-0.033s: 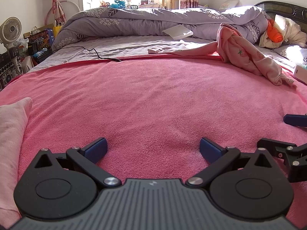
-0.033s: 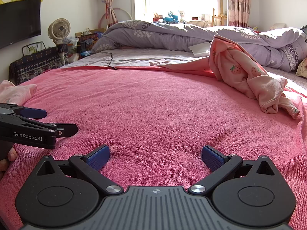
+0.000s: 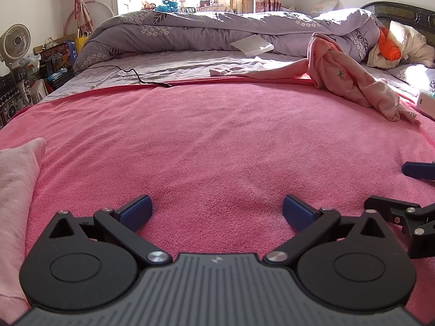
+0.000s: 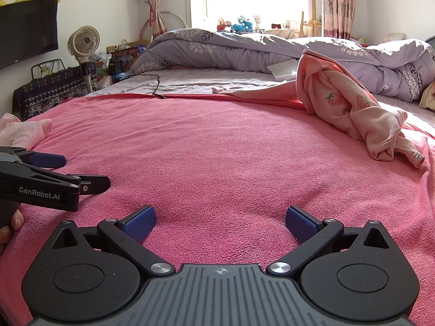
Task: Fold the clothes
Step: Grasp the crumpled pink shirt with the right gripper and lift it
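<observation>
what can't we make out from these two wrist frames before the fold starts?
- Pale pink cloth, left wrist view: cut off by the left frame edge, type unclear.
- Strawberry-print garment: bunched up, so its shape and type are hidden.
- Right gripper, left wrist view: cut off by the right edge.
- White box: mostly out of frame.

I am looking at my left gripper [image 3: 216, 212]: matte black linkage arms, silver pivot screws, round black discs either side, and a ribbed grey body bearing a small pale emblem. Its fingertips [image 3: 136, 211] are wearing textured dark blue pads. My right gripper [image 4: 220, 221] is showing the same build. In the right wrist view the left unit's side is displaying white "GenRobot.AI" lettering, with a fingertip of the left hand [image 4: 12, 224] peeking beneath it.
</observation>
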A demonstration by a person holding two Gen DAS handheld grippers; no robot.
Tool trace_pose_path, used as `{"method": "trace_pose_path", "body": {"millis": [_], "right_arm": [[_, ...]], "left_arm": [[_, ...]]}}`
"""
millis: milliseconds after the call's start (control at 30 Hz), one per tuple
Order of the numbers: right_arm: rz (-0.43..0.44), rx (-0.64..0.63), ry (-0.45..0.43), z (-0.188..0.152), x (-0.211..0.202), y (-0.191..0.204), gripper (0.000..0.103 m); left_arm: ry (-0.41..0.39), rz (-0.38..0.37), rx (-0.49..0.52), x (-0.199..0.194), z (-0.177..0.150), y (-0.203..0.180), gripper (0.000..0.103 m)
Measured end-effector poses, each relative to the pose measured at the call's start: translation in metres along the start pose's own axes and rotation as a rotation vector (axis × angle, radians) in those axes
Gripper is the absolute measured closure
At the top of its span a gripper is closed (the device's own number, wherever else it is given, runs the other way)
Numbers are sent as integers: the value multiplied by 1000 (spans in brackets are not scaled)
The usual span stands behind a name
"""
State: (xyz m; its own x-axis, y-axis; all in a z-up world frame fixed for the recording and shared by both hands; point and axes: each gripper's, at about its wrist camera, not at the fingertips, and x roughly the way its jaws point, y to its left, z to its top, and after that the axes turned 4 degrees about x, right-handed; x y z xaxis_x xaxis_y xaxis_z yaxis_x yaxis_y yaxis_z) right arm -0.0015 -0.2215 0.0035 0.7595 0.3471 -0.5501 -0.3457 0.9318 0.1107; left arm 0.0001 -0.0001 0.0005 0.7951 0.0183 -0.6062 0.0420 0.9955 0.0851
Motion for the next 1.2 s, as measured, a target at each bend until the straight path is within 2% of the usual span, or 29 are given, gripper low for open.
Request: {"method": "trace_pose_path", "body": {"millis": [200,267,333,467,600,700,733,767,800,833,867,933,1033,1200], "right_arm": [[-23,19,-9,1,-3,0,0],[-69,51,-36,4,-8,-3,0],[-115,70,-99,18,-7,-16,0],[-360,8,-176,51,24,-46,0],[-450,36,-162,91,64,-94,0],[-584,56,-167,109,98,-120,0],[-593,90,-130,114,112,-133,5],[-596,127,-87,119,126,-147,37],[-578,175,-34,120,136,-156,64],[-556,238,-3,119,140,-165,85],[-541,265,-23,119,135,-165,86],[-482,231,-71,120,121,-155,90],[-318,227,-131,123,85,-132,92],[-16,129,-186,117,15,-73,93]], "left_arm": [[-2,5,2,1,1,-1,0],[-2,4,1,0,2,0,0],[-3,2,-5,-1,1,1,0],[-5,4,-5,-1,1,0,0],[-6,5,-4,-1,1,0,0],[-9,4,-6,-2,0,1,0],[-10,3,-7,-2,0,2,0],[-10,2,-8,-2,1,2,0],[-10,1,-9,-2,1,2,0],[-11,0,-10,-2,1,2,0],[-11,0,-12,-2,1,2,0],[-12,-2,-14,-1,1,2,0],[-13,-5,-18,-1,2,3,0],[-12,-3,-19,-1,3,2,0]]}}
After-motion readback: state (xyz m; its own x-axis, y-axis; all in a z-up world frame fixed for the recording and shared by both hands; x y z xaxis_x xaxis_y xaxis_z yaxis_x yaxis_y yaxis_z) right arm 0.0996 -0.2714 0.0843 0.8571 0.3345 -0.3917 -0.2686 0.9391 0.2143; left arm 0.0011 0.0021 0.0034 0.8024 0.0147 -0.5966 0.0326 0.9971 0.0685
